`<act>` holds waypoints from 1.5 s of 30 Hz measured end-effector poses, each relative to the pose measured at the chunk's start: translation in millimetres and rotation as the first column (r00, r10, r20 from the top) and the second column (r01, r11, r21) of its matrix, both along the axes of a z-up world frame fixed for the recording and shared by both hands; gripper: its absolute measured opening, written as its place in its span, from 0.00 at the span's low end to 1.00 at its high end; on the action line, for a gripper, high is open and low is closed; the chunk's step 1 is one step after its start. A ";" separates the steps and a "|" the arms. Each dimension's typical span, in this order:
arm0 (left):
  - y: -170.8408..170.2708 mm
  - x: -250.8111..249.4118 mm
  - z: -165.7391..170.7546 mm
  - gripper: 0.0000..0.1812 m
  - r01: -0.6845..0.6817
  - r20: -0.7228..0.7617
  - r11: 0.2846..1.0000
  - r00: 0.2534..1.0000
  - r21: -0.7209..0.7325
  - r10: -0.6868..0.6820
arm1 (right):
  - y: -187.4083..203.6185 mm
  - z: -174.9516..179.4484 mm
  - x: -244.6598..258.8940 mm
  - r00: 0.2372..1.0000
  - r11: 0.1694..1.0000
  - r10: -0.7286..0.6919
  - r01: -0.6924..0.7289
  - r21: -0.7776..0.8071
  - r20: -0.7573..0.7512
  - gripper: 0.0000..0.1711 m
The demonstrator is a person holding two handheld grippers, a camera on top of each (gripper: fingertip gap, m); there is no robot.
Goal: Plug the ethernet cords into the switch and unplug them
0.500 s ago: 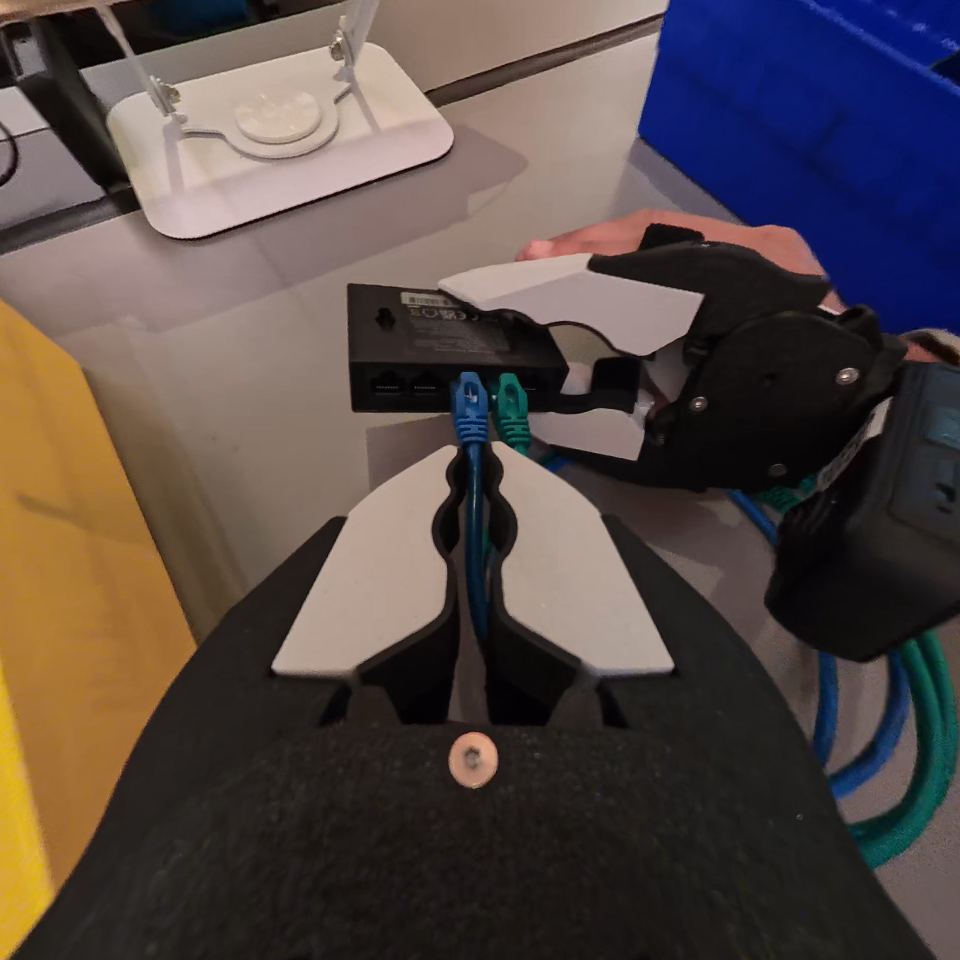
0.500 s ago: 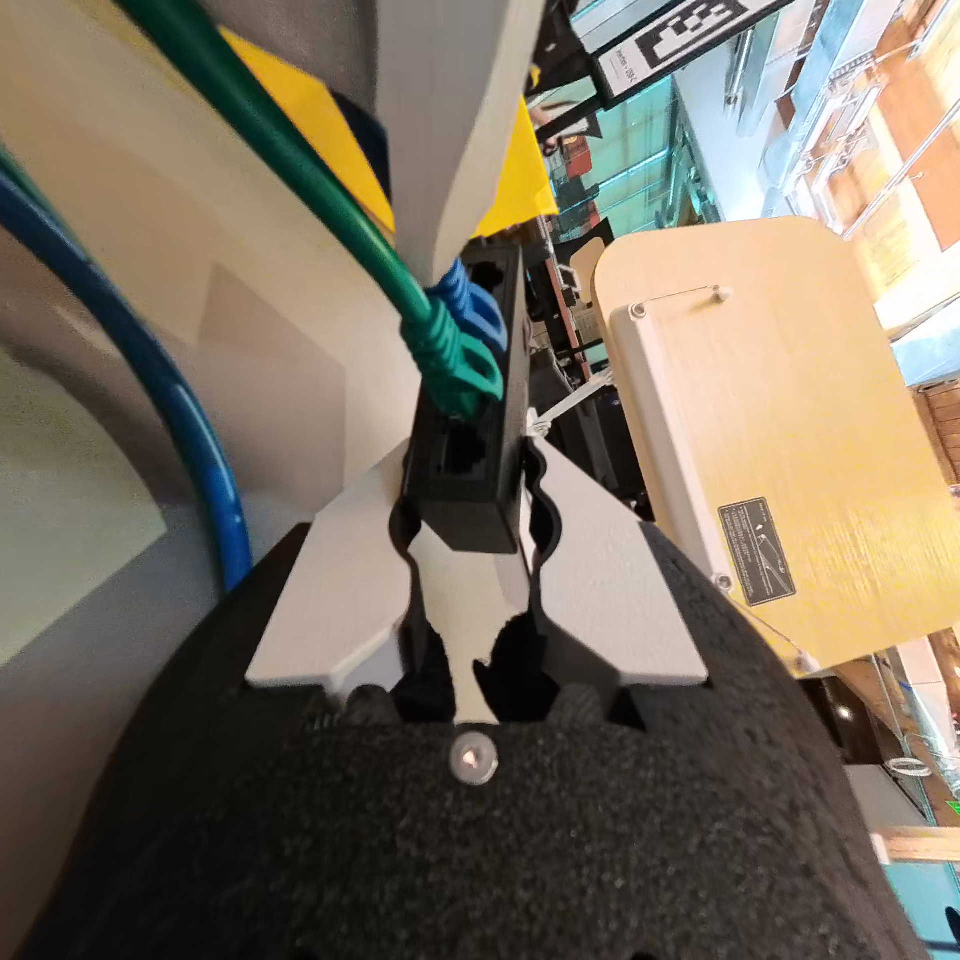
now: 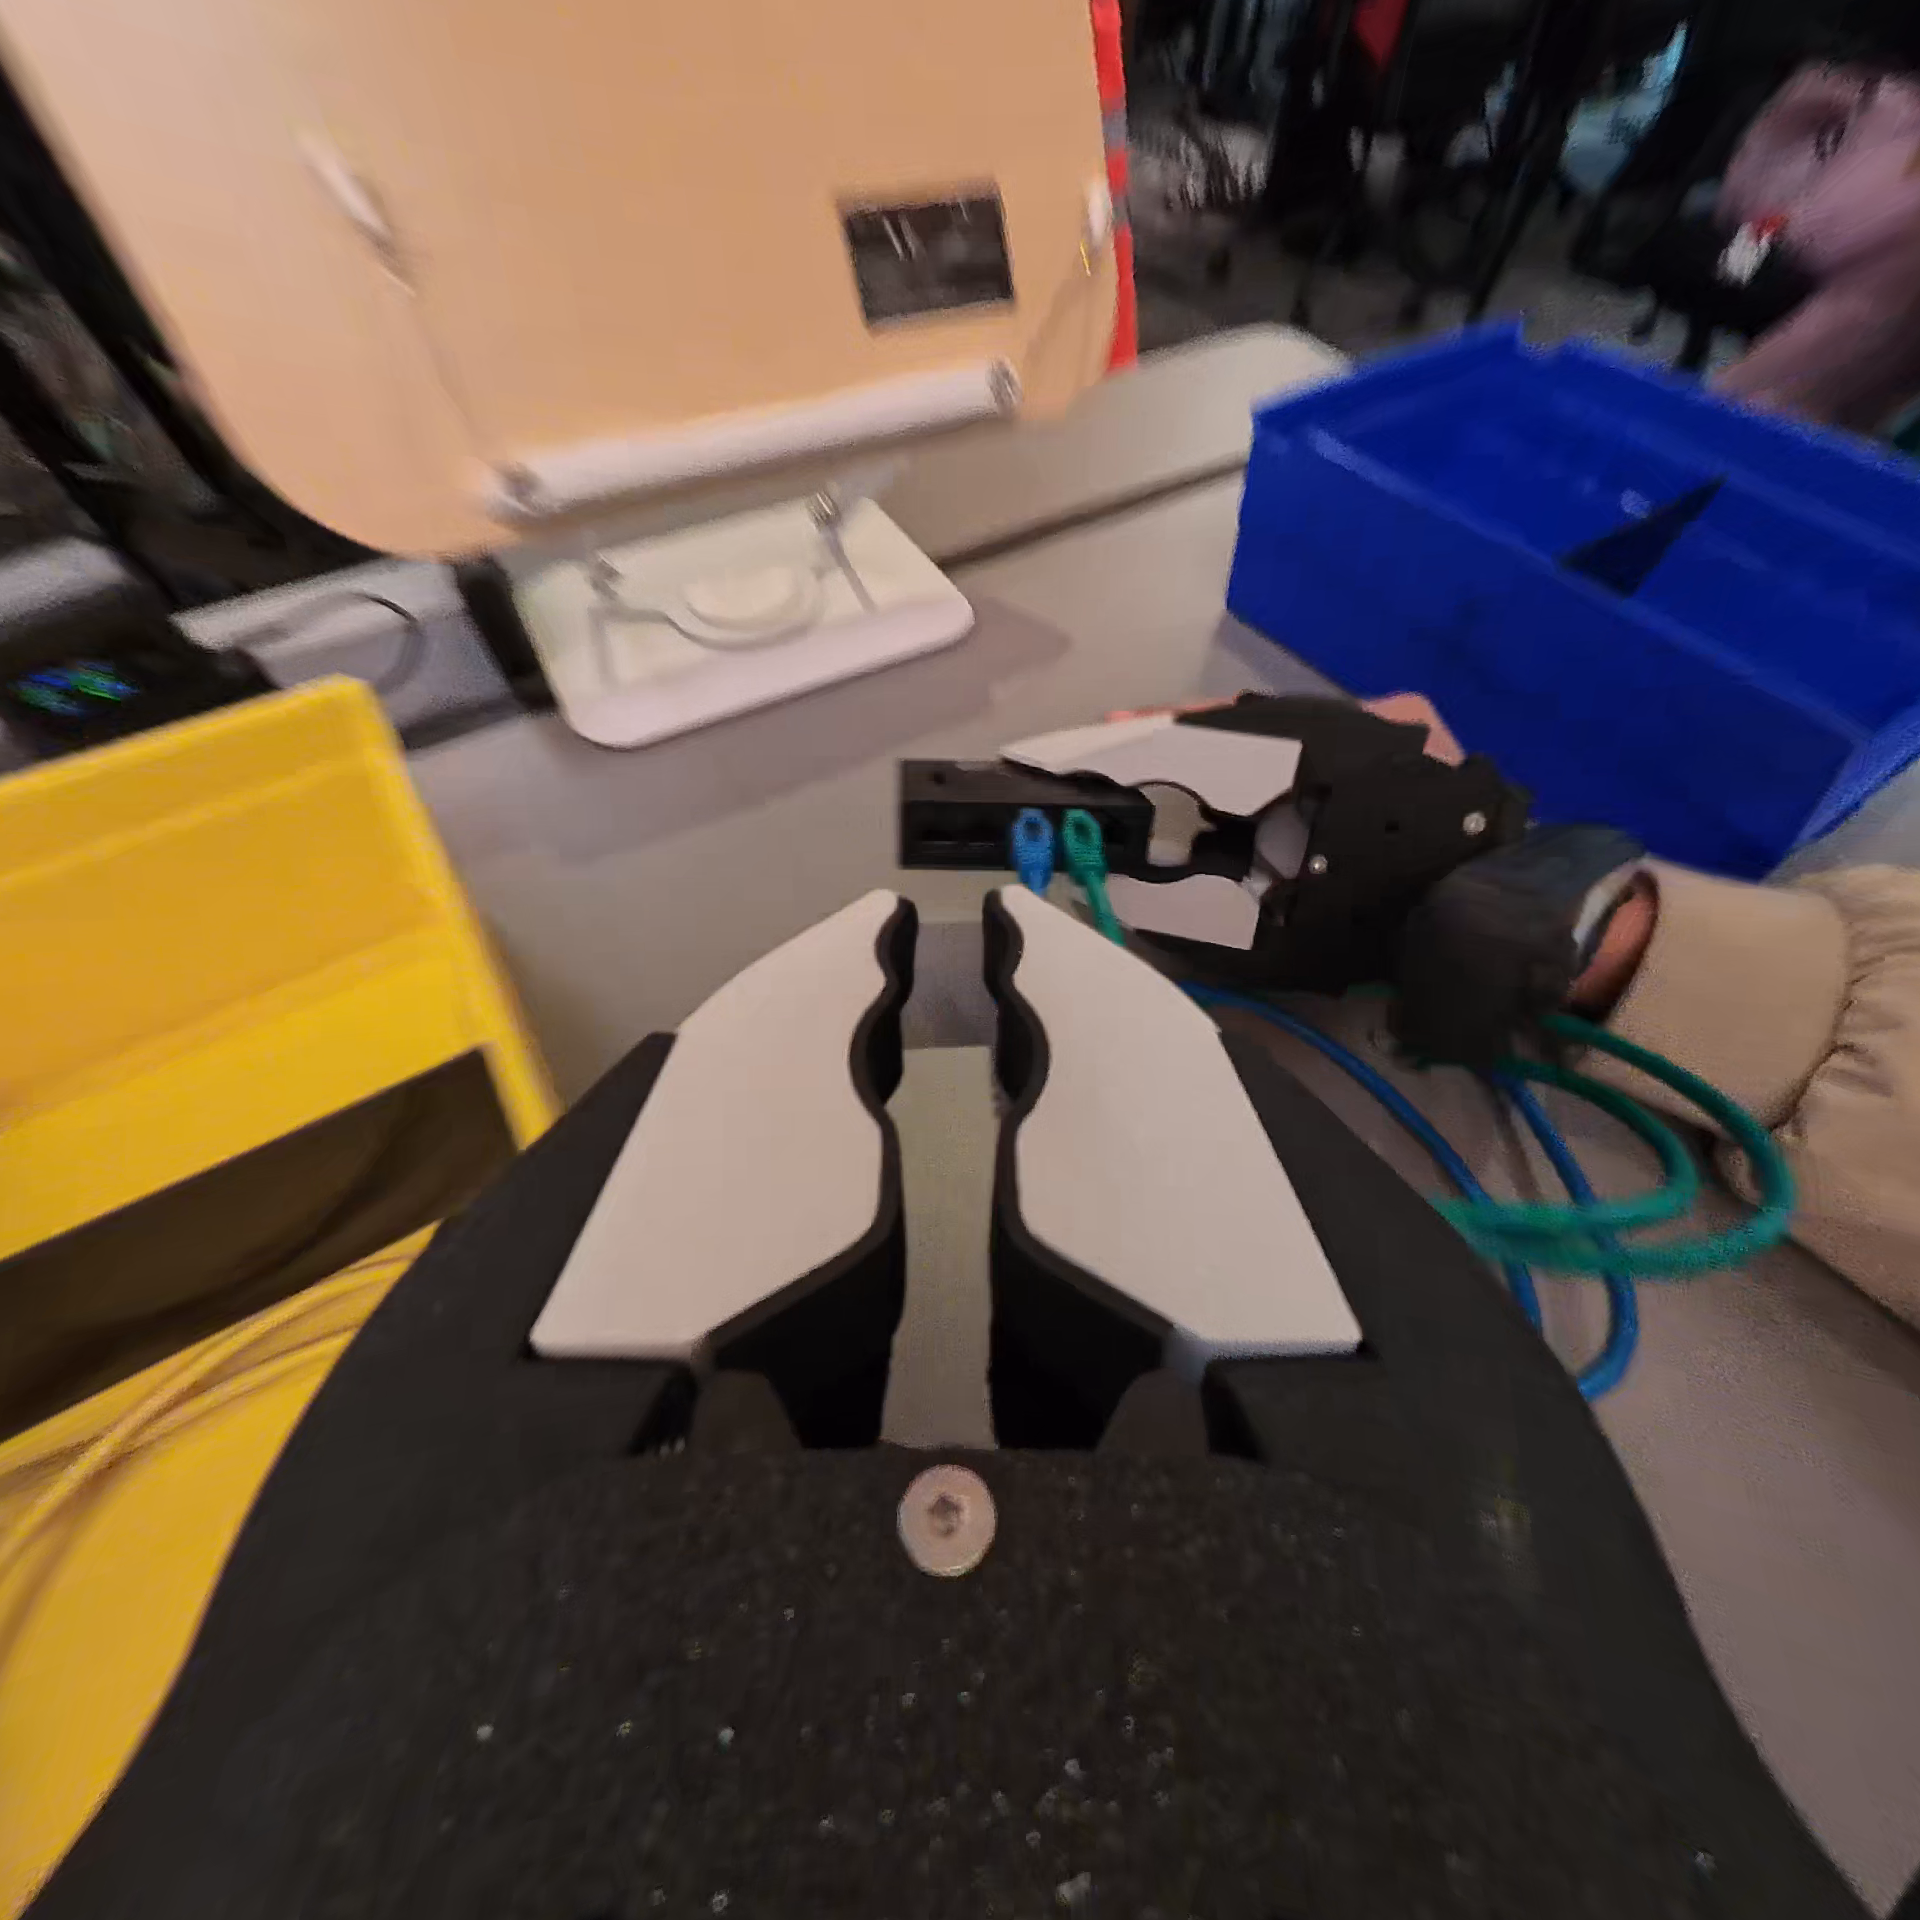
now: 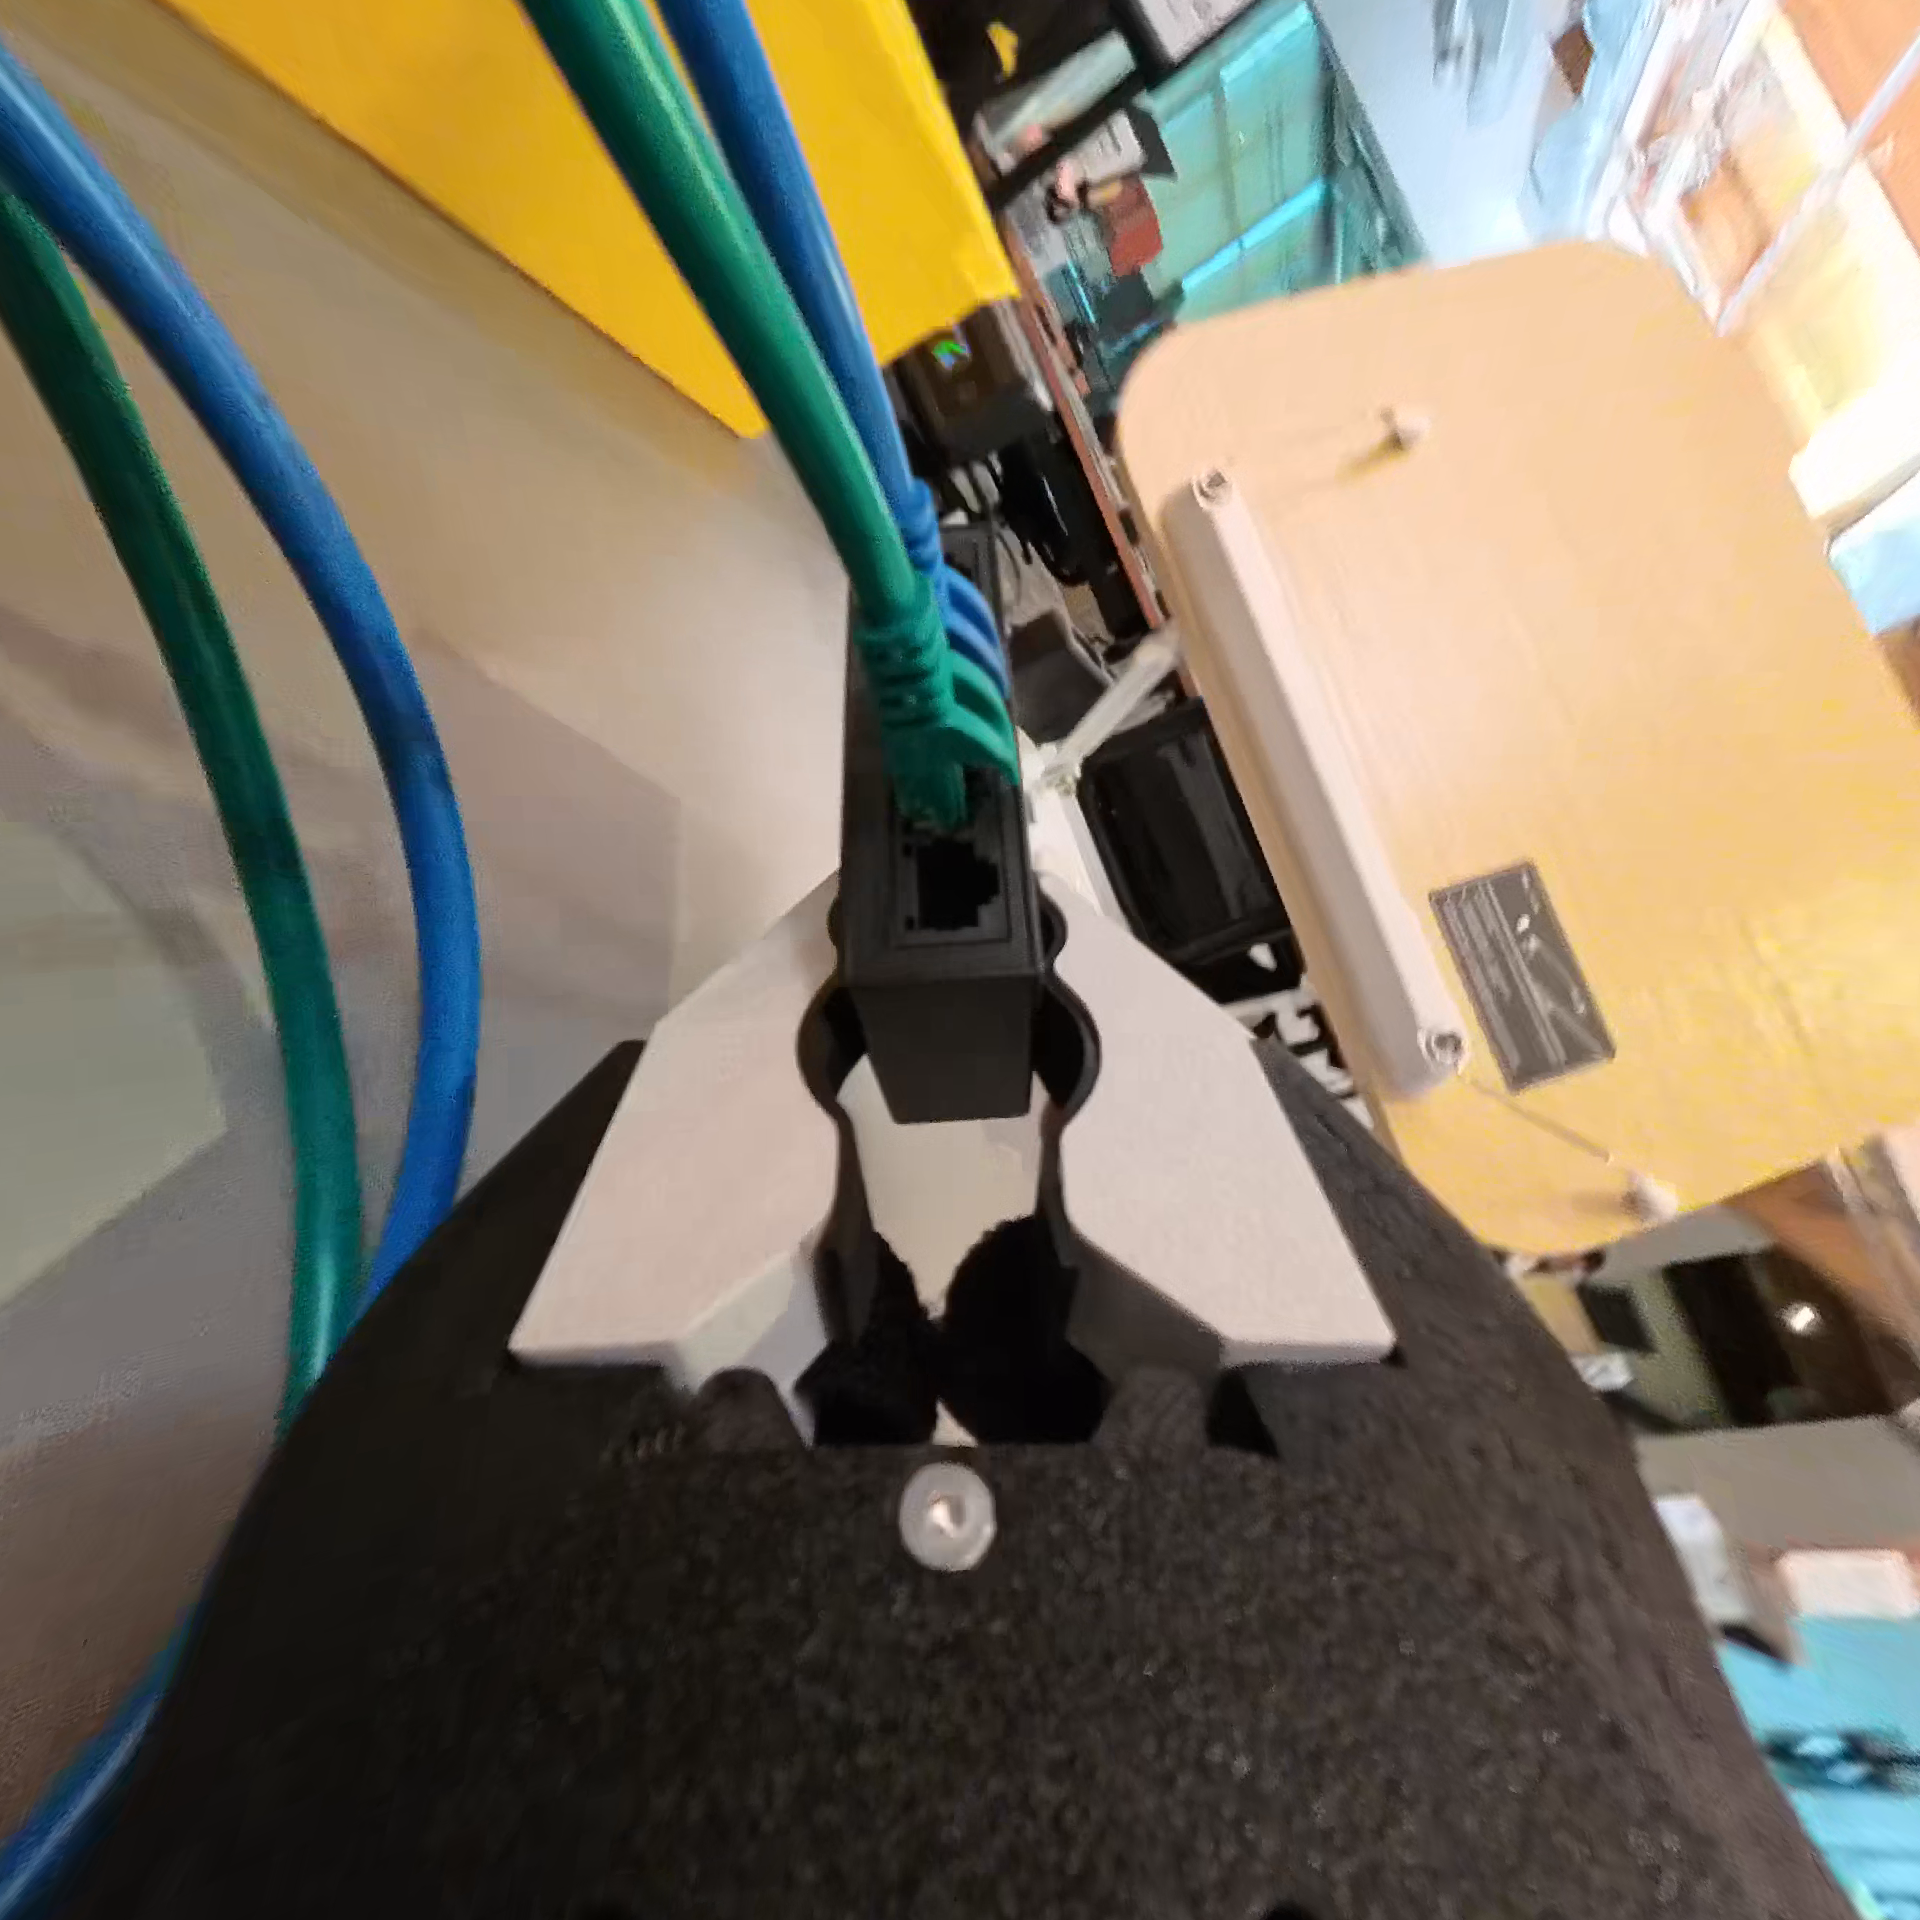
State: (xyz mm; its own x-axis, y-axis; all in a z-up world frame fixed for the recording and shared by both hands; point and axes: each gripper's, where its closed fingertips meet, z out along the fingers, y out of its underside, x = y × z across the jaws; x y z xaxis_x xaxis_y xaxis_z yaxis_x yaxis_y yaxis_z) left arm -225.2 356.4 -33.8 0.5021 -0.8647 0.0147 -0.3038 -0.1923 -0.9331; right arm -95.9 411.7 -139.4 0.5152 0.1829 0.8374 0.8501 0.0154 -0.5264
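Note:
The black switch (image 3: pixel 961 821) lies on the grey table with a blue plug (image 3: pixel 1029 844) and a green plug (image 3: pixel 1081 836) seated in its front ports. My left gripper (image 3: pixel 949 920) is open and empty, back from the switch and a little to the left of the plugs. My right gripper (image 4: pixel 940 935) is shut on the right end of the switch (image 4: pixel 940 997); it also shows in the left wrist view (image 3: pixel 1153 831). In the right wrist view, the green plug (image 4: pixel 920 707) and the blue plug (image 4: pixel 966 623) sit side by side, with one free port nearer the fingers.
Blue cord (image 3: pixel 1548 1216) and green cord (image 3: pixel 1662 1205) loop on the table at the right, by a beige sleeve (image 3: pixel 1766 1039). A yellow bin (image 3: pixel 208 935) stands left, a blue bin (image 3: pixel 1558 623) right. A wooden board (image 3: pixel 520 260) on a white stand base (image 3: pixel 727 634) is behind.
My left gripper has let go of the blue cord, opened and pulled back and up from the switch. Both plugs stay in their ports. The right gripper still holds the switch.

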 end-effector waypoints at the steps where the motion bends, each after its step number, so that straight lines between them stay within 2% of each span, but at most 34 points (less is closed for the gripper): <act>1: 0.0 -21.8 14.4 0.08 -0.032 0.048 0.999 0.998 0.011 0.031 | 1.6 2.5 6.5 0.999 1.000 -0.022 0.022 -0.001 -0.048 0.16; 4: -1.9 -107.8 21.1 0.10 -0.188 0.180 0.981 0.965 -0.041 0.192 | 5.5 5.7 21.6 0.981 0.998 -0.066 0.063 -0.022 -0.184 0.16; 6: -8.9 -169.2 -6.7 0.11 -0.316 0.249 0.935 0.904 -0.163 0.349 | 7.6 6.2 27.7 0.974 0.997 -0.082 0.078 -0.024 -0.212 0.16; 8: -24.6 -209.2 -46.2 0.12 -0.376 0.318 0.865 0.819 -0.333 0.478 | 9.4 6.1 27.3 0.973 0.997 -0.078 0.074 -0.026 -0.220 0.16; 9: -33.1 -214.8 -61.1 0.12 -0.355 0.354 0.836 0.784 -0.418 0.510 | 10.4 5.3 25.4 0.974 0.997 -0.073 0.069 -0.028 -0.215 0.16; 11: -45.1 -202.6 -74.0 0.12 -0.220 0.417 0.787 0.749 -0.576 0.515 | 12.0 3.6 20.3 0.980 0.998 -0.063 0.059 -0.026 -0.186 0.16; 13: -48.4 -184.8 -81.9 0.16 -0.145 0.425 0.740 0.739 -0.657 0.523 | 11.6 0.2 14.7 0.988 0.998 -0.051 0.047 -0.030 -0.147 0.16; 17: -40.5 -168.8 -110.4 0.31 -0.181 0.331 0.591 0.685 -0.786 0.649 | 7.2 -2.8 7.5 0.995 0.999 -0.030 0.028 -0.025 -0.095 0.16; 19: -30.1 -170.5 -118.3 0.33 -0.227 0.281 0.542 0.661 -0.809 0.696 | 6.8 -3.1 5.7 0.996 0.999 -0.023 0.021 -0.025 -0.090 0.16; 21: -17.5 -173.9 -120.1 0.36 -0.277 0.251 0.531 0.649 -0.801 0.718 | 7.8 -4.4 5.8 0.996 0.999 -0.023 0.020 -0.033 -0.092 0.16; 24: 0.0 -180.7 -113.9 0.37 -0.246 0.292 0.516 0.596 -0.820 0.748 | 7.6 -4.7 7.0 0.995 0.999 -0.023 0.020 -0.035 -0.096 0.16; 29: 23.6 -201.0 -97.9 0.29 -0.132 0.382 0.512 0.517 -0.849 0.766 | 7.1 -5.5 6.6 0.996 0.999 -0.020 0.017 -0.034 -0.088 0.16; 35: 33.8 -202.2 -92.4 0.27 -0.190 0.356 0.526 0.545 -0.829 0.759 | 8.0 -8.6 4.7 0.998 0.999 -0.015 0.012 -0.042 -0.066 0.16; 39: 41.9 -203.5 -91.8 0.24 -0.292 0.301 0.554 0.600 -0.780 0.741 | 7.9 -10.1 4.6 0.998 0.999 -0.013 0.010 -0.049 -0.064 0.16; 42: 48.0 -208.6 -97.2 0.22 -0.310 0.278 0.552 0.617 -0.774 0.736 | 8.1 -11.4 4.5 0.998 0.999 -0.014 0.010 -0.054 -0.062 0.16; 45: 44.5 -207.9 -104.2 0.12 -0.303 0.263 0.560 0.649 -0.771 0.714 | 8.2 -12.8 4.4 0.998 0.998 -0.013 0.010 -0.059 -0.055 0.16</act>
